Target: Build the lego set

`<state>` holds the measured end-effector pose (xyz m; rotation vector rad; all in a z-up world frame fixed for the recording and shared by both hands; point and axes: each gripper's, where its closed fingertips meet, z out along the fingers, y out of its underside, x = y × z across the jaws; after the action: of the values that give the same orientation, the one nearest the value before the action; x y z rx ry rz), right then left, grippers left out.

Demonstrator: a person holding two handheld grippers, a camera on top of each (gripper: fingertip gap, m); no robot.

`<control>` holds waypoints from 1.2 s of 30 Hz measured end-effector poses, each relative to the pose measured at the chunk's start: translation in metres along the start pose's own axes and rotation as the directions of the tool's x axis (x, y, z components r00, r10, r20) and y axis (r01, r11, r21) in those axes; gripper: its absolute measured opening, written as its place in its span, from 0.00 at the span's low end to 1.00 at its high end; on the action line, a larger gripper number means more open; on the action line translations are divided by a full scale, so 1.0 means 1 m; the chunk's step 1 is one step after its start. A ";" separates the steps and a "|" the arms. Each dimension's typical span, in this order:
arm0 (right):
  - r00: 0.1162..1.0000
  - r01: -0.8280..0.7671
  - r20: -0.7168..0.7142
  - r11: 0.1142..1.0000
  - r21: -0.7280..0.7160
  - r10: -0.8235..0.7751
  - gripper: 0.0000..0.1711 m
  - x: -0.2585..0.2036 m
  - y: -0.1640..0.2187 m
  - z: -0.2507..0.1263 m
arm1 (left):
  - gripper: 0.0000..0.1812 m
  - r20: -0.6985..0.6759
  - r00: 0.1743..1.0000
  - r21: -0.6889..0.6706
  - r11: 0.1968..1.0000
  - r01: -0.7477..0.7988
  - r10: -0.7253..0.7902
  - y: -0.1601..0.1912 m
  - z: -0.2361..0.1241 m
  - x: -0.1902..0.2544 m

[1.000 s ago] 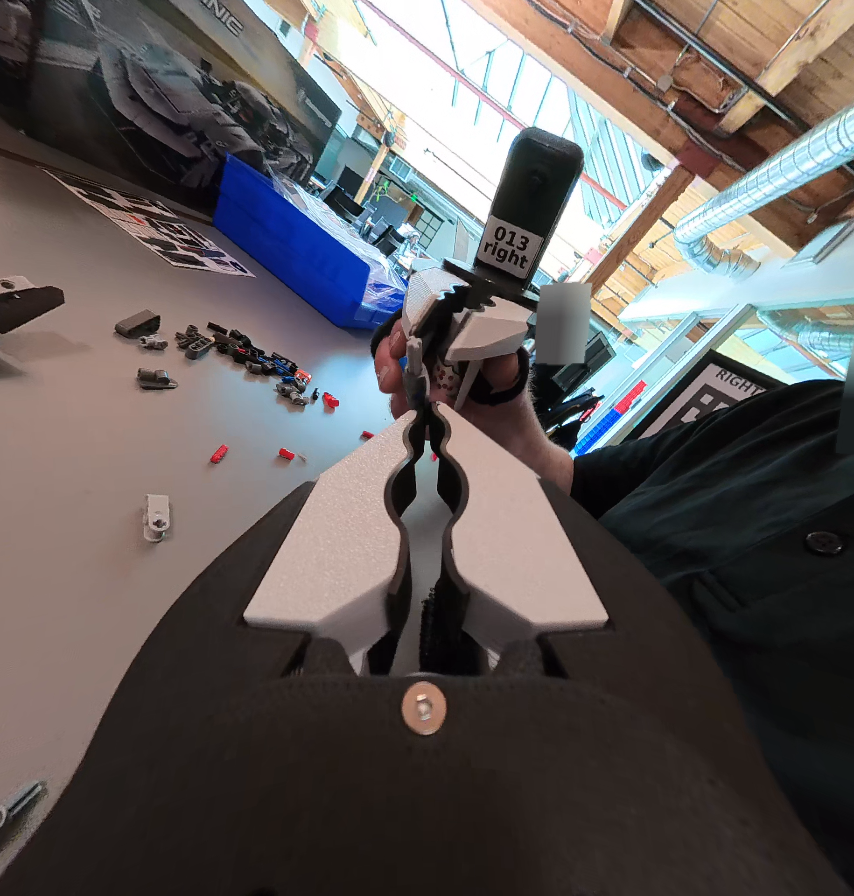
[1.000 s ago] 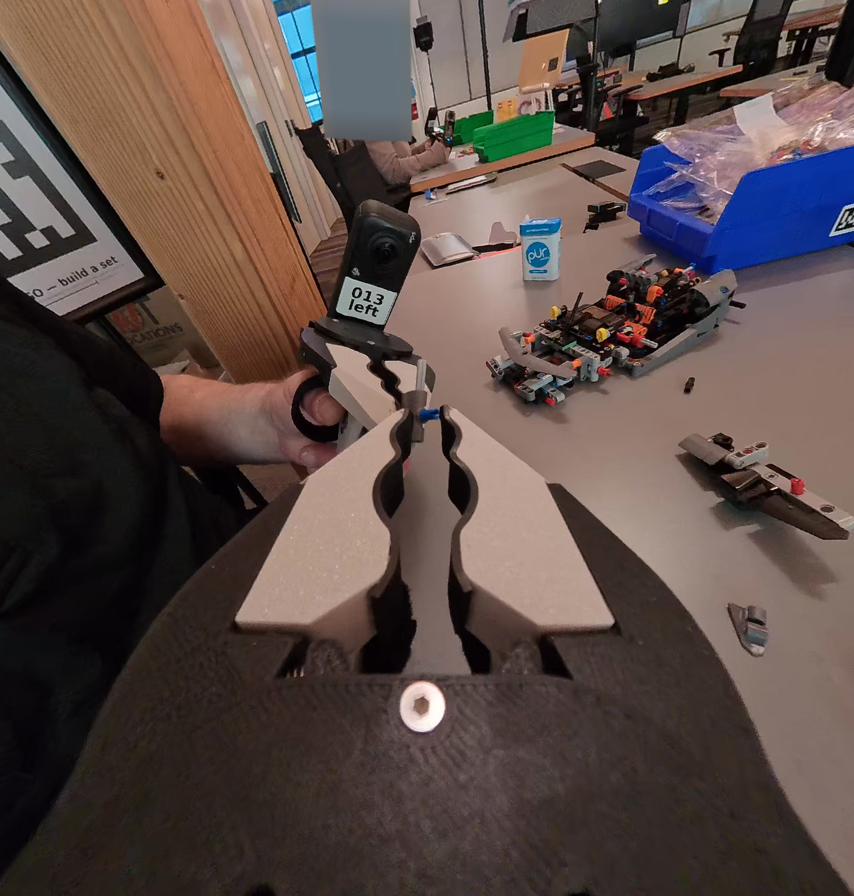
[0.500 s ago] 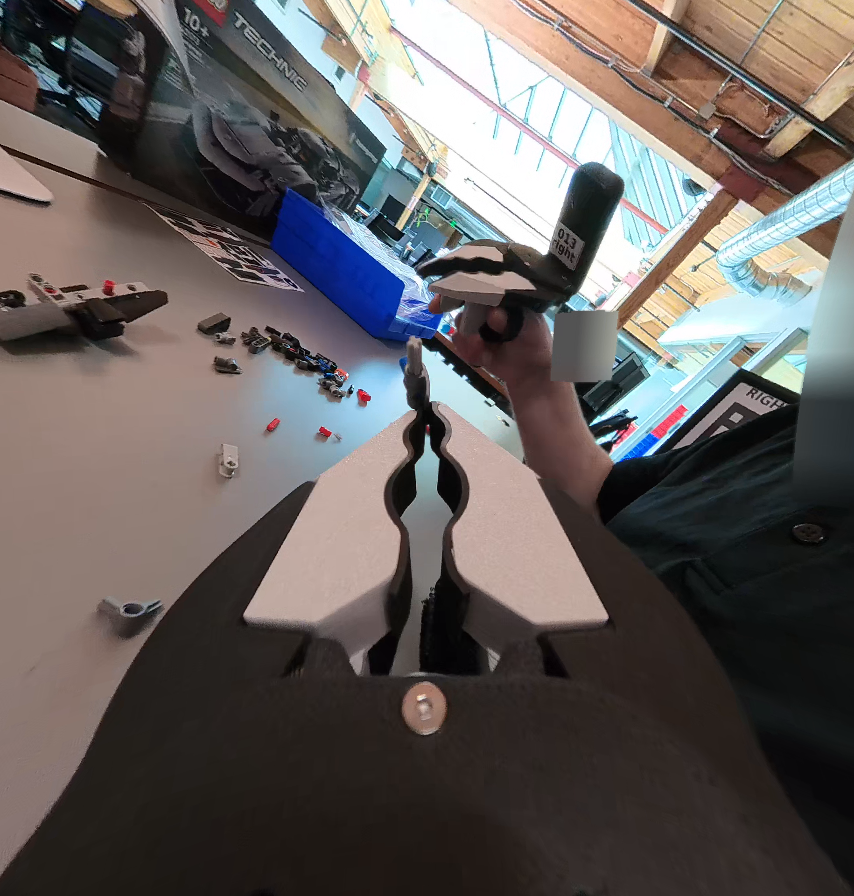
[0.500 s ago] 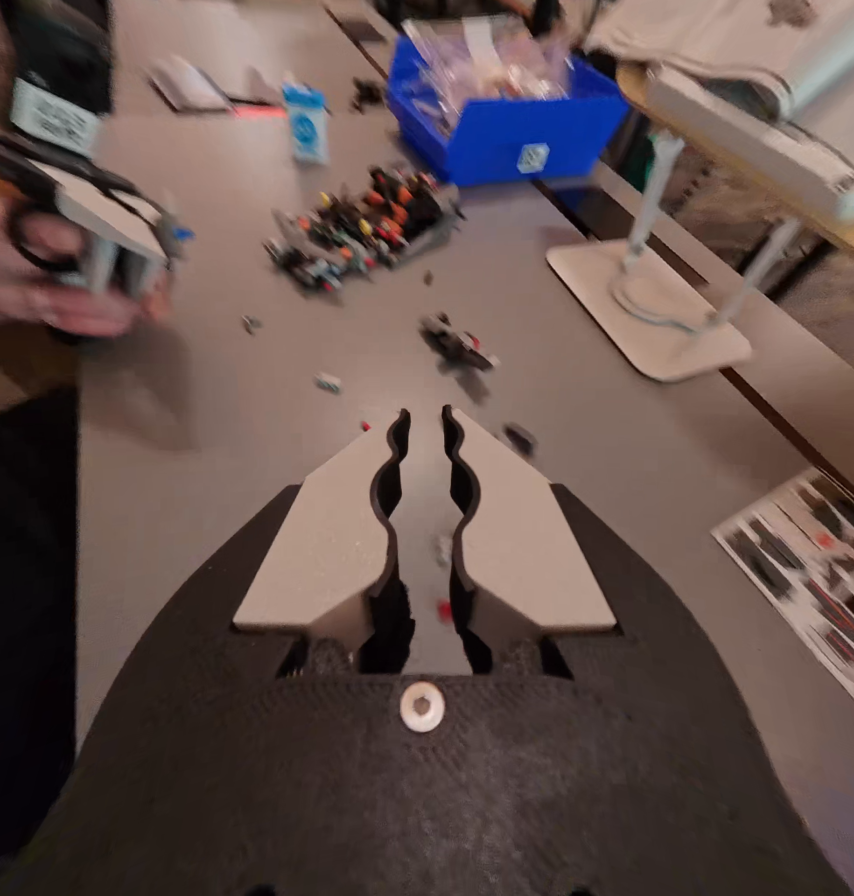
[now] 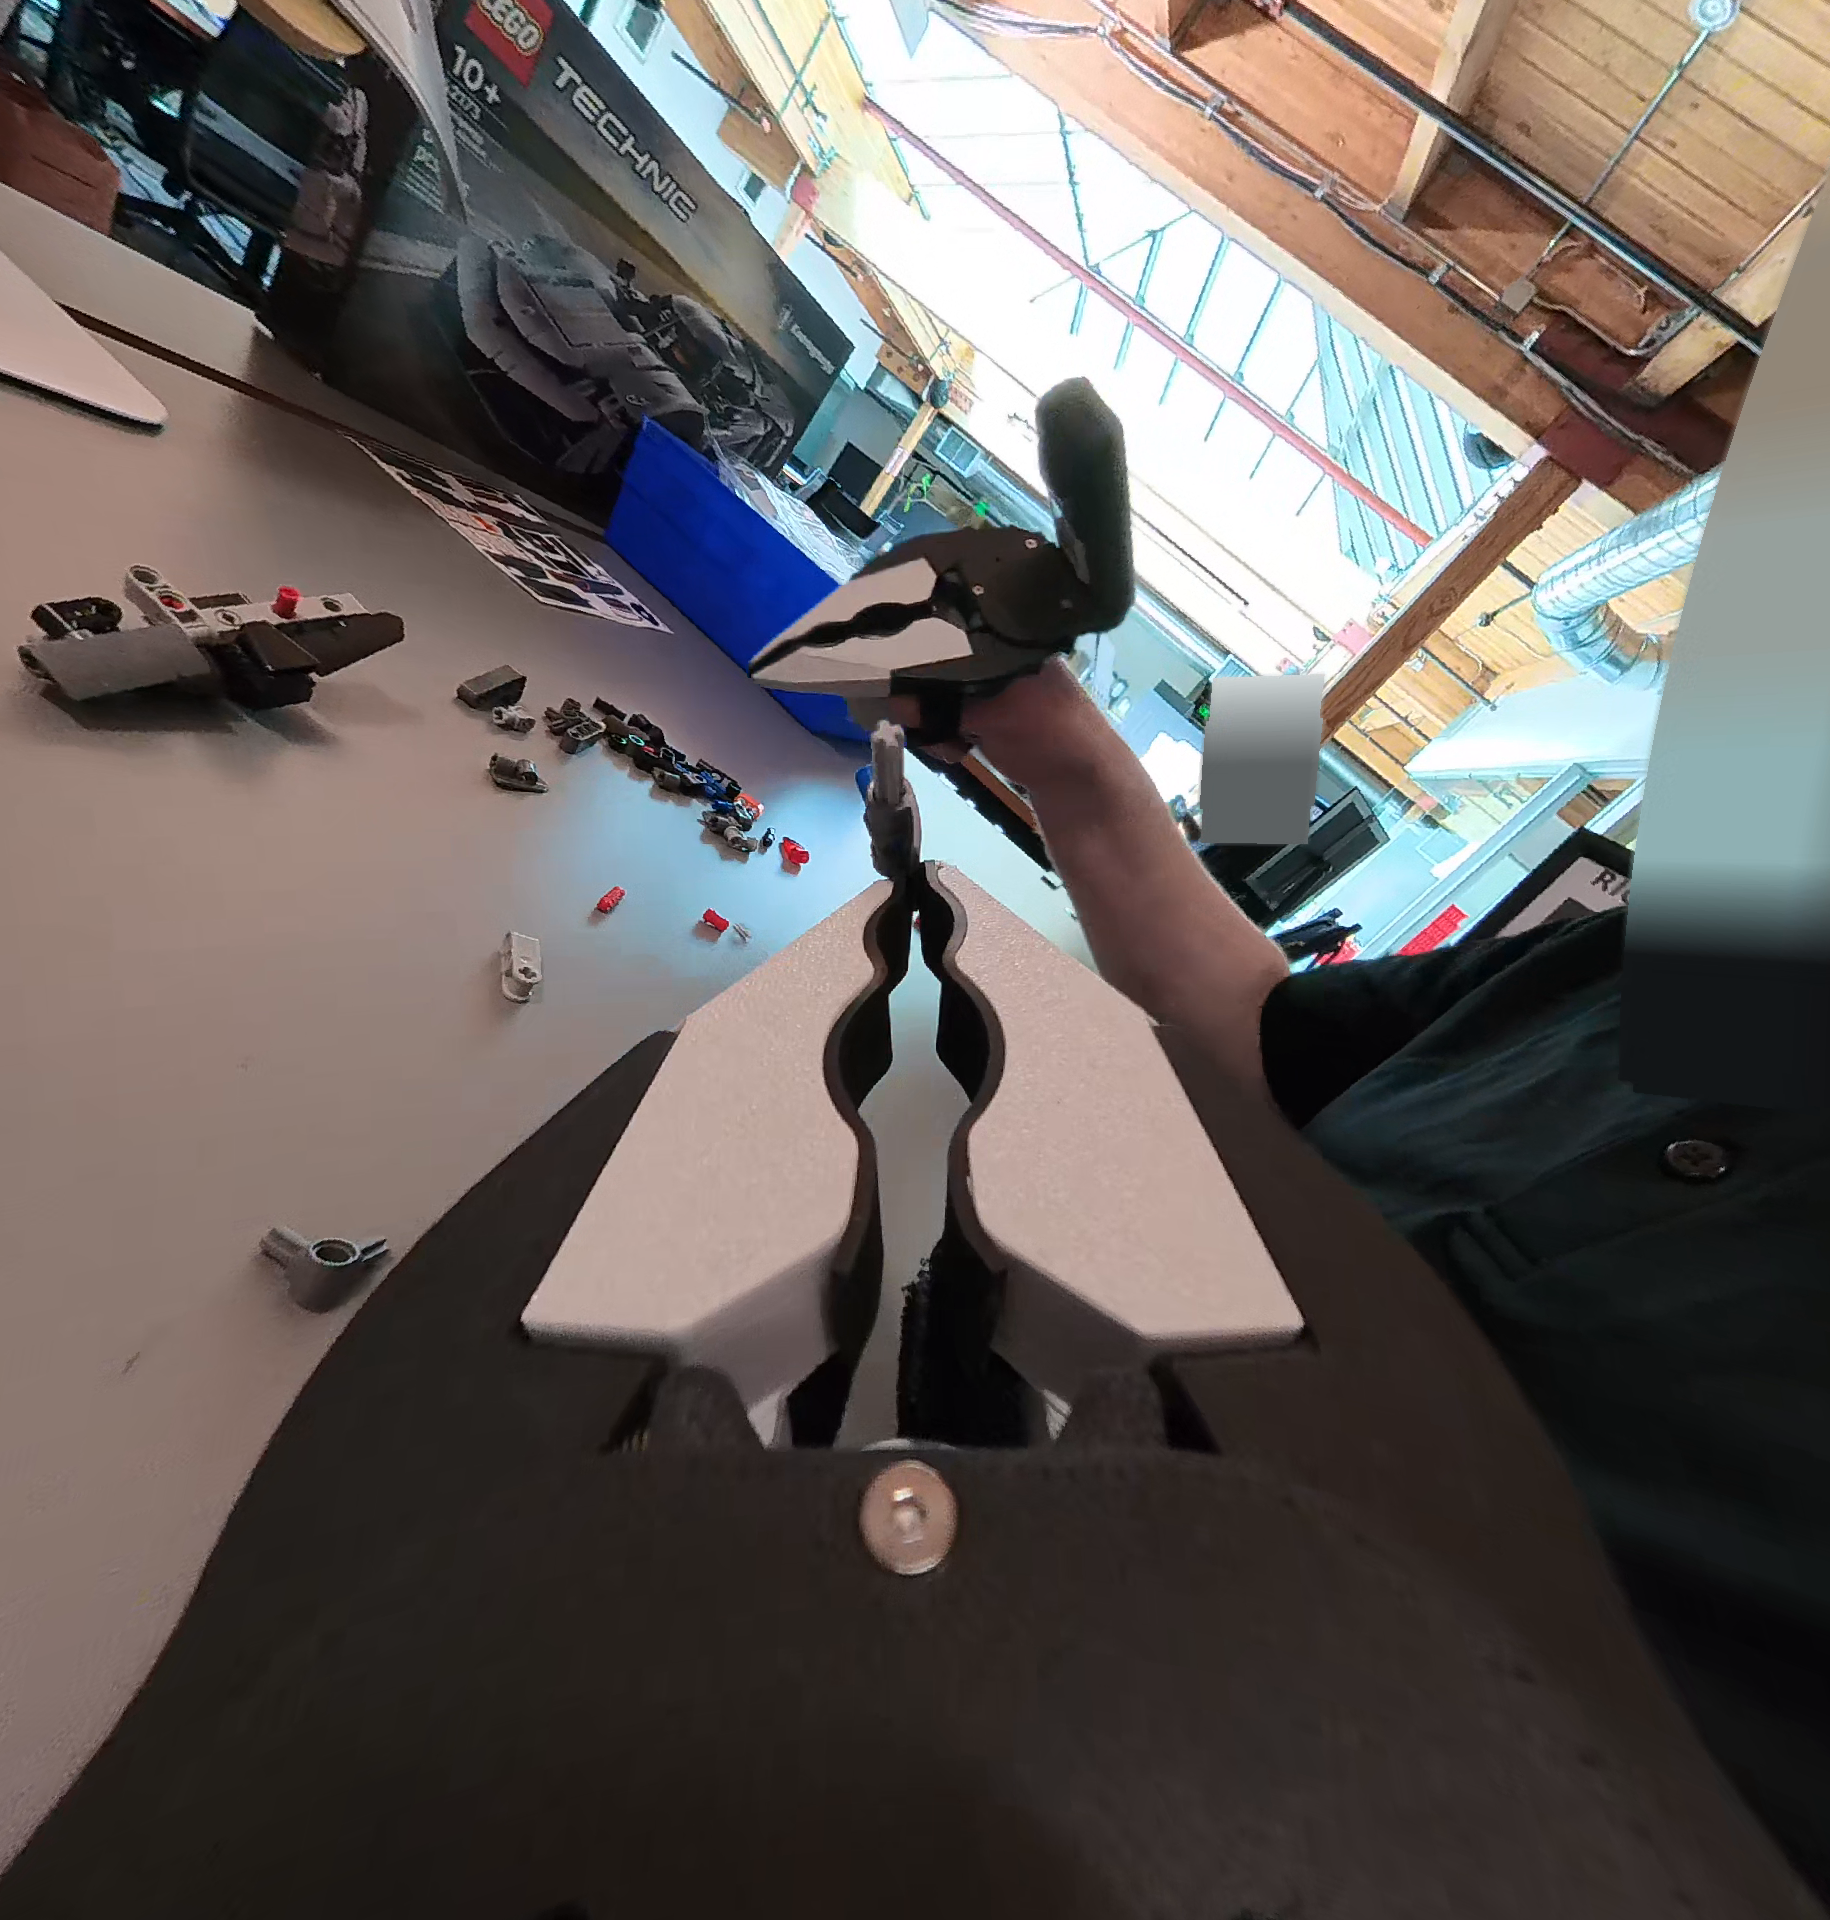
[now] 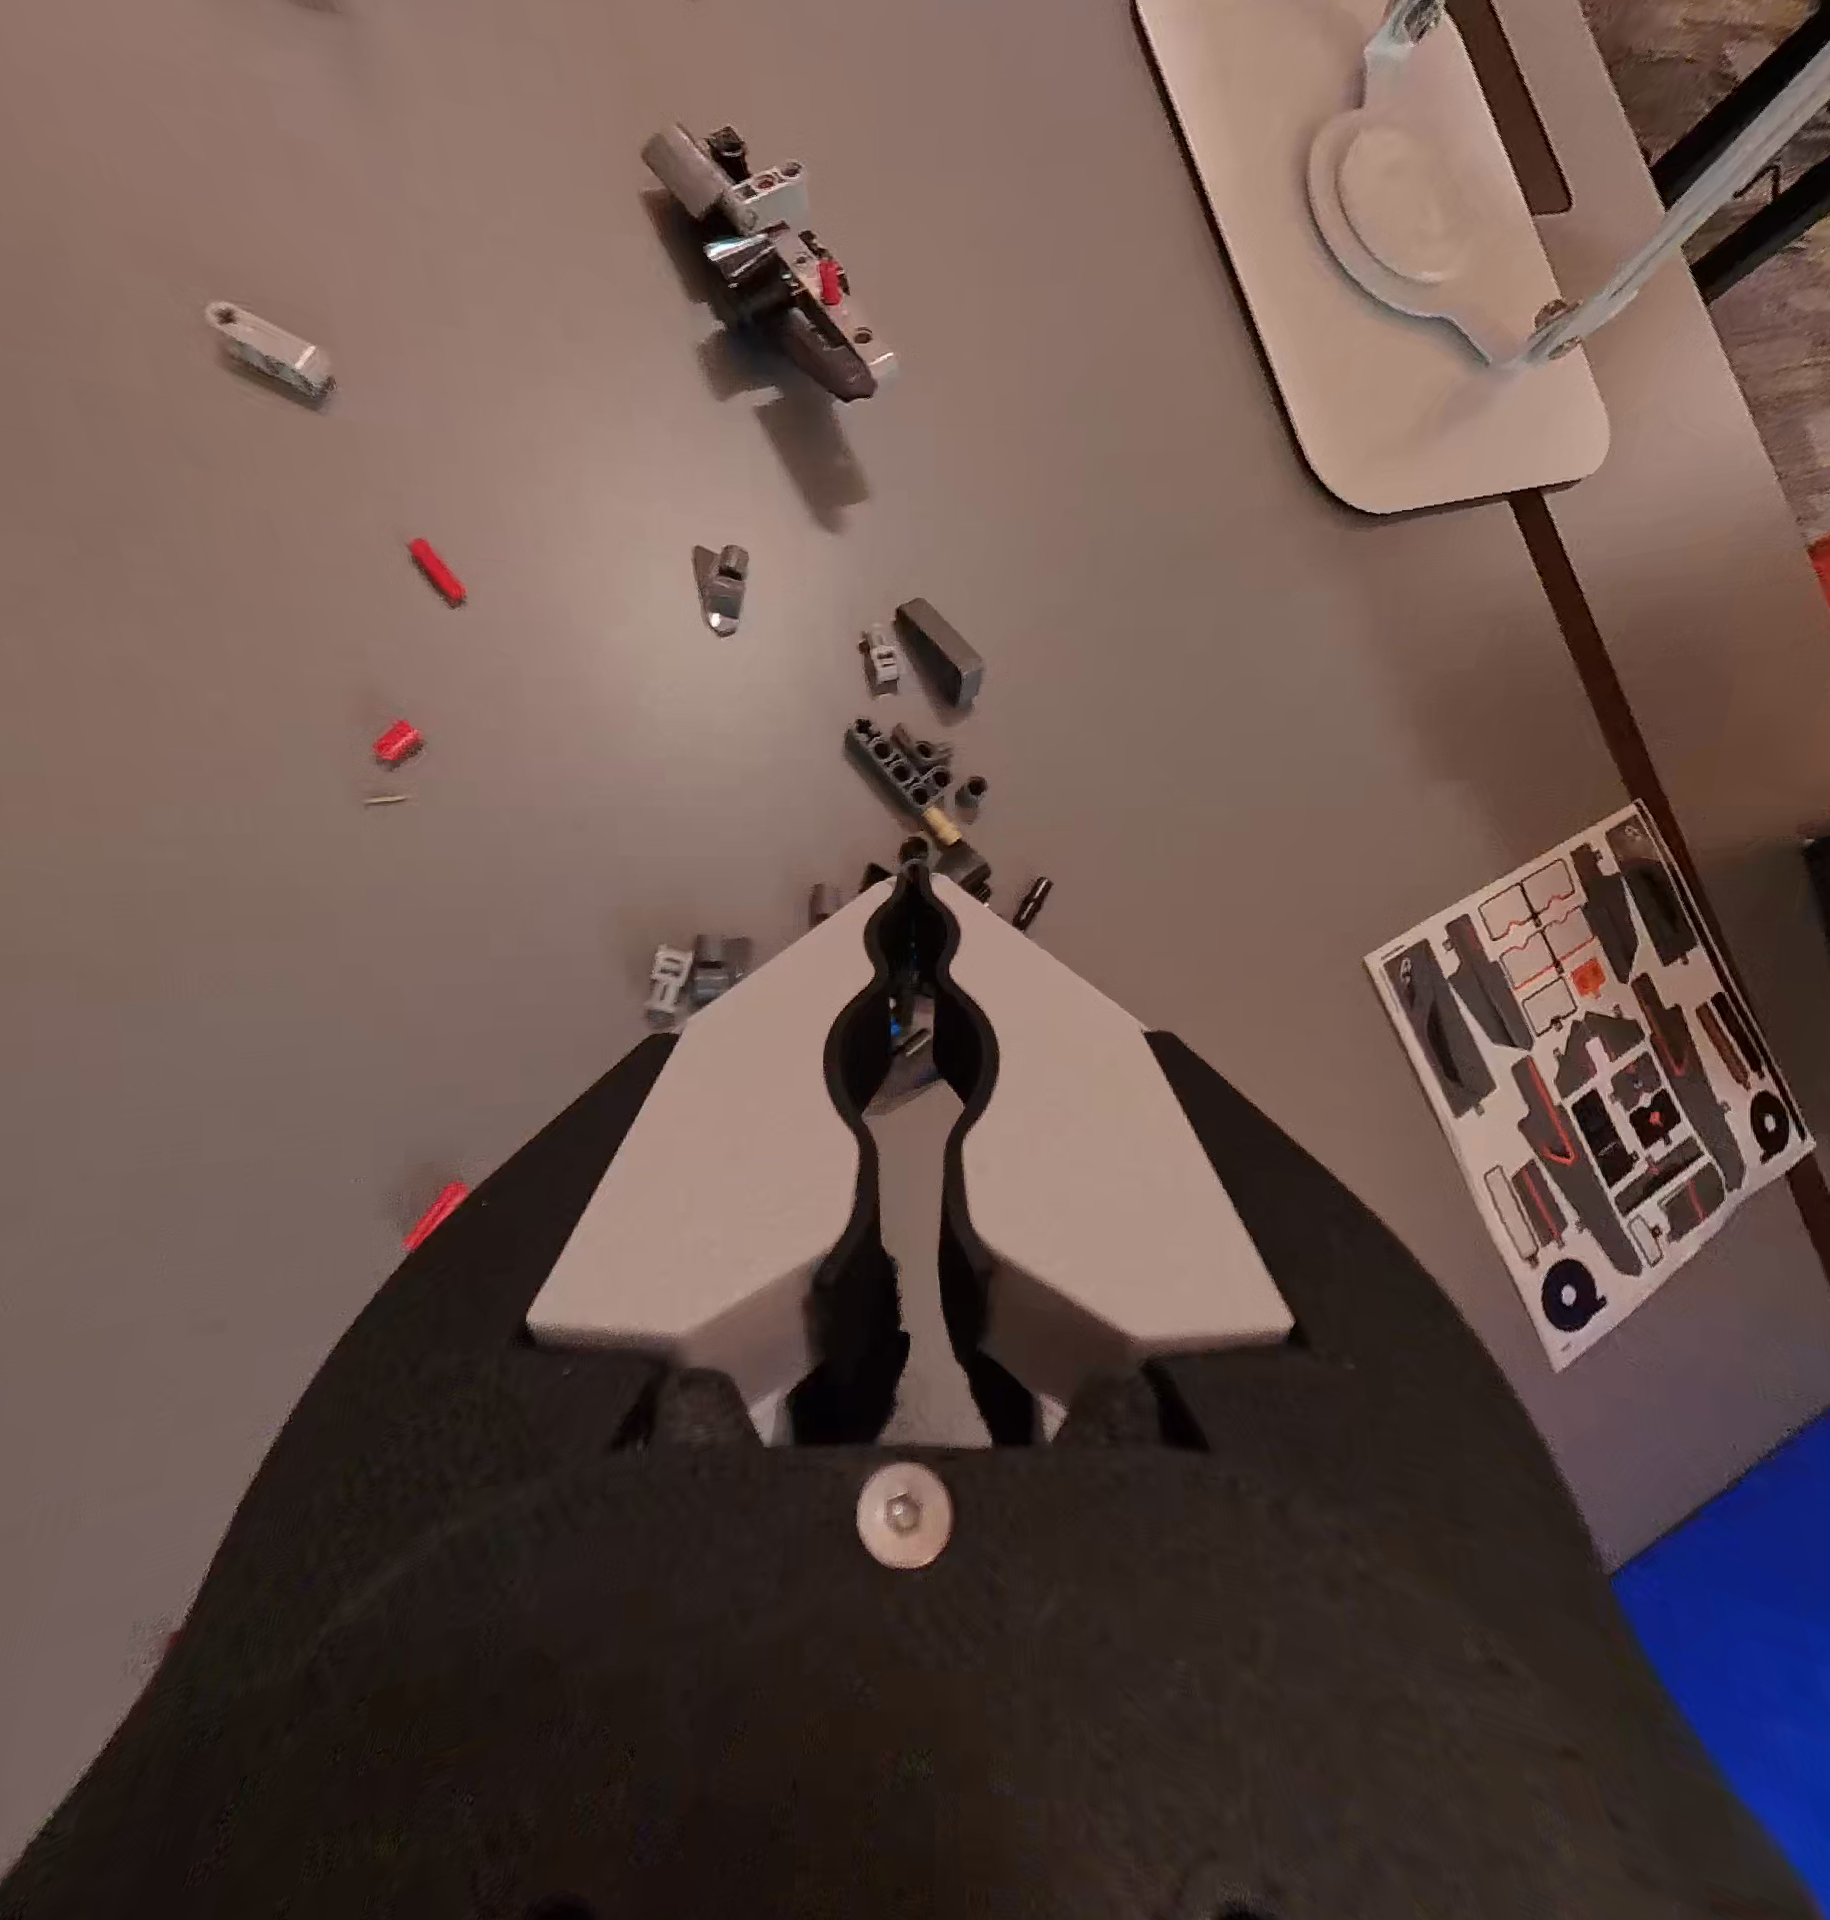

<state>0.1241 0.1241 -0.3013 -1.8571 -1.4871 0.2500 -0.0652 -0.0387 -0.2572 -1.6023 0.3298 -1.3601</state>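
Note:
My left gripper (image 5: 911, 883) is shut on a small grey lego piece with a blue pin (image 5: 890, 800), which sticks up from its tips above the table. My right gripper (image 6: 913, 883) points down at a pile of small dark lego parts (image 6: 911, 769). Its jaws are closed at the tips, and I cannot tell whether a part is between them. It also shows in the left wrist view (image 5: 776, 665), low over the same pile (image 5: 662, 758). A grey and black sub-assembly (image 6: 776, 260) lies farther along the table and also shows in the left wrist view (image 5: 215, 644).
Red pins (image 6: 436, 569) and a light grey beam (image 6: 267, 348) lie loose on the grey table. A sticker sheet (image 6: 1586, 1081), a blue bin (image 6: 1763, 1642) and a white stand base (image 6: 1410, 260) sit along the right edge. The set's box (image 5: 578, 260) stands behind. A grey connector (image 5: 324, 1257) lies near my left gripper. Across from one pair of fingers to the other is roughly 25 cm. Measured from the fingertips, the grey connector (image 5: 324, 1257) is 11 cm or so from the left gripper and 30 cm from the right.
My right gripper has swung away from the left one, down over the parts pile, and gone from open to closed. The left gripper still holds its piece.

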 end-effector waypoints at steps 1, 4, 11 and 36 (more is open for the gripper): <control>1.000 -0.001 0.010 1.000 0.001 0.001 0.00 0.004 -0.001 0.003 | 0.00 0.002 1.000 0.003 1.000 0.001 -0.001 0.000 -0.001 0.000; 0.996 -0.014 0.084 1.000 0.009 0.013 0.02 0.006 -0.004 0.011 | 0.00 0.004 1.000 0.009 1.000 0.010 -0.010 -0.001 -0.001 -0.002; 0.985 0.003 0.175 1.000 -0.013 -0.001 0.02 0.004 -0.005 0.026 | 0.00 0.006 1.000 0.004 1.000 0.024 -0.024 0.000 -0.001 -0.003; 0.969 0.074 0.244 0.988 -0.135 -0.039 0.06 -0.039 0.053 0.021 | 0.00 0.013 0.999 -0.011 0.999 0.039 -0.039 0.004 0.000 -0.006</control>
<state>0.1405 0.0944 -0.3616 -1.9479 -1.7611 0.3594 -0.0662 -0.0361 -0.2642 -1.6336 0.3007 -1.3788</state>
